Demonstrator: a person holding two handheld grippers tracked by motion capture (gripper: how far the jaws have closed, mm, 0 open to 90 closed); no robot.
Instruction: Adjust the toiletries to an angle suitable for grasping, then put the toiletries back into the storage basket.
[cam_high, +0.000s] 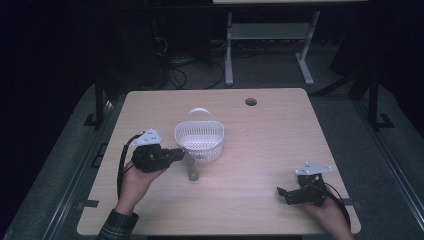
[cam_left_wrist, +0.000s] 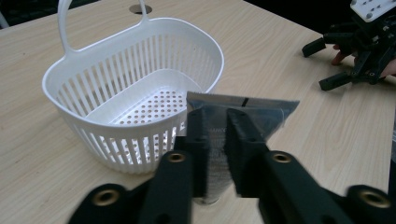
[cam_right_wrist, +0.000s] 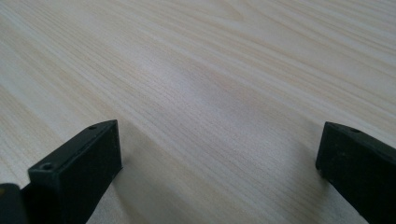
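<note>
The left gripper (cam_left_wrist: 217, 140) pinches a grey, translucent, flat-topped plastic tube (cam_left_wrist: 233, 112) between its two black jaws, gripping it below the crimped upper seam. The tube stands upright on its cap end on the pale wooden tabletop (cam_high: 270, 150), so its long axis runs straight up, and it sits just beside the near wall of the white slotted plastic basket with a loop handle (cam_high: 199, 137), a little toward the person's edge of the tabletop. In the left gripper view the pads appear to rest on the tube's sides, though how firmly they press cannot be judged. The basket's open mouth lies directly beyond the tube as seen along the left gripper, which makes the likely coming move a lift over the near rim and a short carry away from the person; the rim rises to about the height of the grip, so the tube's foot would need to clear it. The left hand (cam_high: 137, 175) comes in from the near-left edge, gripper held roughly level and pointing toward the tabletop's right edge. The right gripper (cam_high: 290, 192) rests low near the near-right corner, well apart from both things, its jaws spread wide over bare wood
</note>
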